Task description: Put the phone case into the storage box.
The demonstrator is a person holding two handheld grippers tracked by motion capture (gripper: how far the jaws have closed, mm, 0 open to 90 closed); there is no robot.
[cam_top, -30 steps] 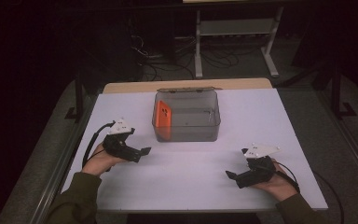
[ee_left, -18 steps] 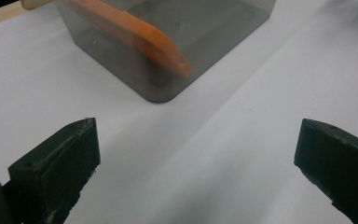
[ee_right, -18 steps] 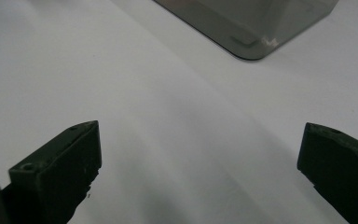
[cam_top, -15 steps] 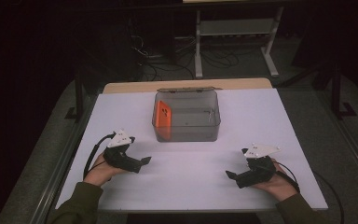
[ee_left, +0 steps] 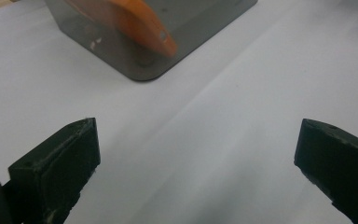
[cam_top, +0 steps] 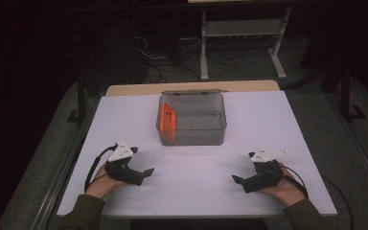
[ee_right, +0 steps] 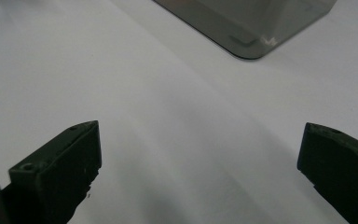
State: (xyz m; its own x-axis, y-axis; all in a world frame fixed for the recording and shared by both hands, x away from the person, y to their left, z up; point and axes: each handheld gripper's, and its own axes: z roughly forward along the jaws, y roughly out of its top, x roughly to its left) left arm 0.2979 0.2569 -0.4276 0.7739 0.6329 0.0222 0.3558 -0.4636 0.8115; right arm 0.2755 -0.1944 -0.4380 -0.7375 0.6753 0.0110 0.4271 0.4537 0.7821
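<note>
A clear grey plastic box [cam_top: 192, 120] stands in the middle of the white table [cam_top: 191, 167], and an orange flat object [cam_top: 166, 120] leans inside its left wall. My left gripper [cam_top: 146, 173] rests low on the table at the near left, jaws wide open and empty, aimed toward the middle. In the left gripper view the box corner [ee_left: 144, 70] and the orange object [ee_left: 135, 23] lie ahead. At the near right my right gripper [cam_top: 235, 180] stands open and empty, aimed left. The box corner [ee_right: 251, 42] lies ahead in the right gripper view.
A hinged lid edge [cam_top: 191, 92] runs along the box's far side. Beyond the table stand a metal frame [cam_top: 242, 33] and loose cables [cam_top: 158, 52] on a dark floor. White tabletop spreads between the two grippers.
My left hand has drawn back toward the near edge with its gripper, and slightly right. The right gripper has stayed put.
</note>
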